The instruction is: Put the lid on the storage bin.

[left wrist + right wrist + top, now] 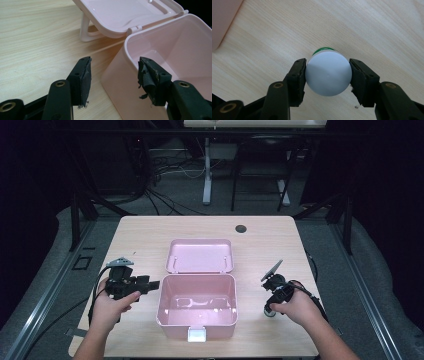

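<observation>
A small bottle with a round white cap (pixel 328 76) and a green rim stands on the wooden table, right of the pink box. My right gripper (pixel 327 65) points down over it, and both pads lie against the cap's sides. From above, that gripper (pixel 271 309) and the bottle (pixel 269 313) sit under the person's right hand. The pink box (pixel 196 324) is open and looks empty, its lid (pixel 200 255) laid back behind it. My left gripper (pixel 156 283) is open at the box's left wall (pixel 120 82), one jaw outside, the other over the inside.
The box has a white latch (pixel 196 335) at its front, near the table's front edge. A dark round hole (pixel 241 228) marks the tabletop (pixel 140 235) at the back. Beyond the table are desk legs and cables on the floor.
</observation>
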Tool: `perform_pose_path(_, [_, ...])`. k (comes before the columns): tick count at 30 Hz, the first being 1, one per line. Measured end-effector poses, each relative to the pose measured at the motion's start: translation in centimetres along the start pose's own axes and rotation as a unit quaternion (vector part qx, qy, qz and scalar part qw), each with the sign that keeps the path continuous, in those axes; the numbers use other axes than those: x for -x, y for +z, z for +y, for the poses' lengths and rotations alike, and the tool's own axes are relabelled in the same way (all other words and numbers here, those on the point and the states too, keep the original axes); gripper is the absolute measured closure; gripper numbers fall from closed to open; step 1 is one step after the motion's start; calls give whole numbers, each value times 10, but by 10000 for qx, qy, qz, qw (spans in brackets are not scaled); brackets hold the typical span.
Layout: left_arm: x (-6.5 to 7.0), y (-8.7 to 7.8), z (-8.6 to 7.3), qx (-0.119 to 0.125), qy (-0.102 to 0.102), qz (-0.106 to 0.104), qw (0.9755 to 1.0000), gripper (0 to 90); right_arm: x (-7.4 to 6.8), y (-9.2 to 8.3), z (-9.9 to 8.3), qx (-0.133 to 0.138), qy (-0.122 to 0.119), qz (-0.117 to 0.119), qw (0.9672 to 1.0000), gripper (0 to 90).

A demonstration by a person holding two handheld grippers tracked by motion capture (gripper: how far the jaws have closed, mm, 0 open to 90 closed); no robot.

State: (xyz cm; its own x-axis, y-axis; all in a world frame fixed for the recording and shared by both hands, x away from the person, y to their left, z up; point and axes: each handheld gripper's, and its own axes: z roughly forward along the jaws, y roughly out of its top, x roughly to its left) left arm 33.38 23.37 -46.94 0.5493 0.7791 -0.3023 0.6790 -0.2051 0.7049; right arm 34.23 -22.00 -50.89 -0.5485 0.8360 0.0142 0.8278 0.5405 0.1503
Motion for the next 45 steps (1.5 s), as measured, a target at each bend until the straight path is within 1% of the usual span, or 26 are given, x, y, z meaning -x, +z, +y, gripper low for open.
perform_pose_path(1, [0, 0, 0, -1, 0, -1, 10000, 445, 0, 1, 0, 34, 20, -3, 10000, 489])
perform_pose_path(2, [0, 0, 0, -1, 0, 2, 10000, 445, 0, 0, 0, -17, 38, -1, 10000, 489])
perform_pose_path(5, [0, 0, 0, 5, -1, 4, 10000, 445, 0, 0, 2, -33, -26, -4, 10000, 496])
perform_pose_path(8, [0, -1, 0, 4, -10, -4, 10000, 445, -1, 0, 2, -20, -40, -34, 10000, 499])
perform_pose_path(9, [0, -1, 0, 9, -22, -9, 10000, 446, -1, -1, 3, -118, -54, -48, 9999, 499])
perform_pose_path(11, [0, -1, 0, 15, -25, -23, 10000, 446, -1, 0, 3, -95, -88, -58, 9999, 500])
perform_pose_path(13, [0, -2, 0, 12, -33, -41, 10000, 446, -2, -1, 3, -69, -44, -62, 9999, 501])
perform_pose_path(16, [0, -2, 0, 15, -55, -94, 9999, 447, -2, -4, 4, -68, -52, -70, 9999, 501])
perform_pose_path(17, [0, -2, 0, 12, -56, -101, 9999, 447, -2, -6, 4, -81, -54, -67, 9999, 501])
perform_pose_path(18, [1, -2, 0, 19, -58, -105, 9999, 448, -2, -7, 4, -37, -66, -73, 9999, 501])
perform_pose_path(19, [1, -2, 1, 19, -54, -124, 9999, 447, -3, -9, 5, -84, -66, -73, 9999, 502])
perform_pose_path(22, [2, -2, 1, 24, -44, -136, 9999, 447, -4, -12, 5, 57, -99, -89, 9999, 502])
perform_pose_path(27, [3, -3, 1, 33, -24, -136, 9999, 448, -7, -21, 7, -23, -111, -94, 9999, 502])
perform_pose_path(28, [3, -3, 1, 29, -22, -134, 9999, 448, -8, -23, 8, 25, -160, -109, 9998, 502])
perform_pose_path(30, [3, -3, 1, 30, -18, -125, 9999, 448, -9, -27, 9, -56, -208, -104, 9997, 502])
perform_pose_path(37, [1, -4, 1, 37, -60, -106, 9999, 447, -13, -41, 13, -38, -352, -142, 9993, 502])
perform_pose_path(38, [1, -4, 1, 38, -62, -104, 9999, 447, -14, -42, 14, -2, -348, -134, 9993, 502])
perform_pose_path(40, [1, -4, 1, 31, -68, -102, 9999, 447, -16, -46, 15, -31, -378, -142, 9992, 502])
perform_pose_path(41, [1, -3, 1, 26, -67, -101, 9999, 447, -17, -49, 17, -101, -411, -152, 9990, 502])
perform_pose_path(43, [0, -3, 1, 24, -80, -101, 9999, 447, -19, -53, 19, -119, -440, -154, 9988, 502])
perform_pose_path(44, [0, -3, 1, 26, -81, -105, 9999, 447, -20, -55, 20, -173, -455, -163, 9987, 502])
perform_pose_path(45, [0, -4, 1, 30, -82, -107, 9999, 447, -21, -56, 21, -128, -467, -154, 9987, 502])
